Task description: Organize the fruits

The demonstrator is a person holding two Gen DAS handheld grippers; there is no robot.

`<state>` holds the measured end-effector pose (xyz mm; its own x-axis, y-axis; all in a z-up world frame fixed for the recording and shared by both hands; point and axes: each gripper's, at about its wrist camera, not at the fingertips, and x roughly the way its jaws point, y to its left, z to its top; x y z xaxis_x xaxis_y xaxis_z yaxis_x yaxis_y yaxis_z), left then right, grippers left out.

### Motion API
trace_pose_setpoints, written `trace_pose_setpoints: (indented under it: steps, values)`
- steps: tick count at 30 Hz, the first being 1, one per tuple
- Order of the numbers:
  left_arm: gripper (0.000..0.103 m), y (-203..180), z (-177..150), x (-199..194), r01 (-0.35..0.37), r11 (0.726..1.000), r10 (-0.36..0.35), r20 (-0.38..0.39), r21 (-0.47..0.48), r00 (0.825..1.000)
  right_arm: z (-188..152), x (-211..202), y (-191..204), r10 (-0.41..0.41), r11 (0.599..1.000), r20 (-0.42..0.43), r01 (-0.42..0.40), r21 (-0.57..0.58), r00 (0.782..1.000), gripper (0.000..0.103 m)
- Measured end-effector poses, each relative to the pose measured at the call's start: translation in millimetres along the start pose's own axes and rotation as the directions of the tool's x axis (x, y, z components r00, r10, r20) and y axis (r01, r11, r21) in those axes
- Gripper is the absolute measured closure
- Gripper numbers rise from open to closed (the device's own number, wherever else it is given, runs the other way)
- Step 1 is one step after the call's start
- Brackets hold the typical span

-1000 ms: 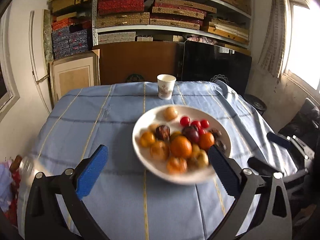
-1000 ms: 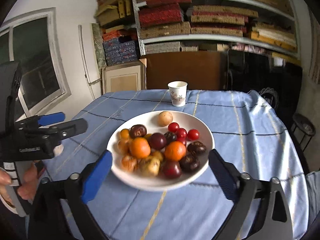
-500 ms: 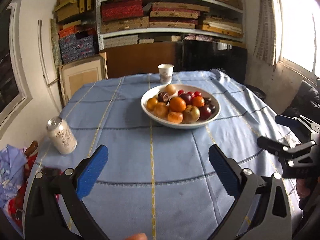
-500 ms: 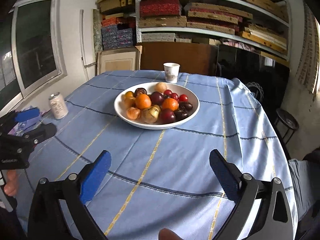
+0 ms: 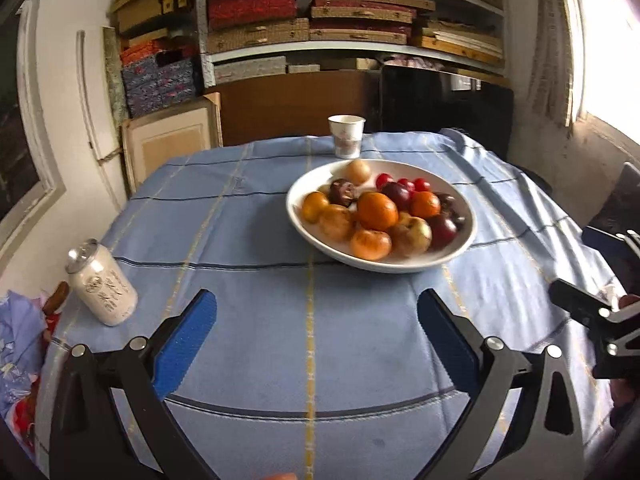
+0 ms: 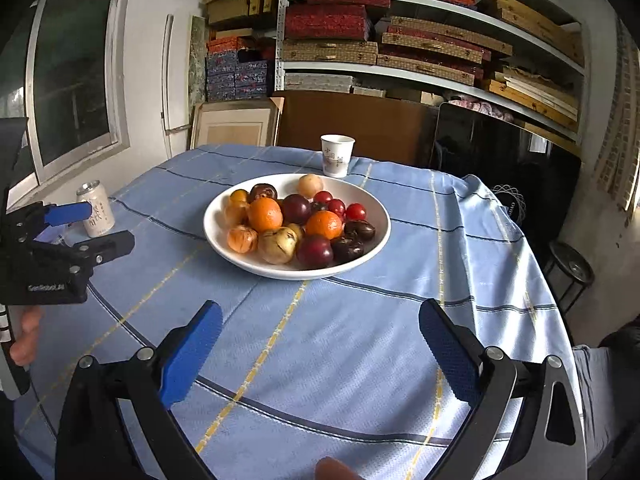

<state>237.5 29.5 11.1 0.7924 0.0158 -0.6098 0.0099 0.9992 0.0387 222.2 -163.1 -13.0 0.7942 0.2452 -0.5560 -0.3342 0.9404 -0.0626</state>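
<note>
A white bowl sits on the blue checked tablecloth, past the middle of the table. It holds several fruits: oranges, dark plums, small red tomatoes and a pale round fruit. My left gripper hovers over the near cloth, open and empty, short of the bowl. My right gripper is likewise open and empty, on the near side of the bowl. Each gripper shows at the edge of the other's view: left gripper, right gripper.
A white drink can stands near the left table edge. A paper cup stands behind the bowl. Shelves of boxes fill the back wall. A dark stool is off the right side.
Both grippers drew back from right over the bowl to the near side of the table, then edged slightly closer again. They stayed open; the bowl and fruits have not moved.
</note>
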Motion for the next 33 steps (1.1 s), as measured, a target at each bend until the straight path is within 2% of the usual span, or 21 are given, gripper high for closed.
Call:
trace_pose_setpoints:
  steps: [5, 10, 22, 28, 33]
  values:
    - [0.005, -13, -5, -4, 0.061, 0.998, -0.061, 0.007, 0.025, 0.998, 0, 2, -5, 0.044, 0.998, -0.013, -0.043, 0.038, 0.999, 0.004]
    - [0.005, -21, -9, -1, 0.046, 0.997, -0.046, -0.002, 0.054, 0.999, -1, 5, -6, 0.055, 0.997, -0.024, -0.054, 0.052, 0.998, 0.004]
    - [0.005, -6, -13, 0, 0.031, 1.000, -0.031, -0.012, -0.002, 0.999, -4, 15, -6, 0.080, 0.994, -0.052, -0.076, 0.077, 0.995, 0.004]
    - [0.005, -7, -14, -2, 0.022, 1.000, -0.022, 0.000, 0.006, 1.000, -5, 17, -9, 0.072, 0.994, -0.054, -0.067, 0.086, 0.996, 0.004]
    - [0.005, -10, -15, -3, -0.017, 1.000, 0.017, 0.014, 0.026, 1.000, -5, 18, -9, 0.070, 0.994, -0.054, -0.065, 0.087, 0.996, 0.004]
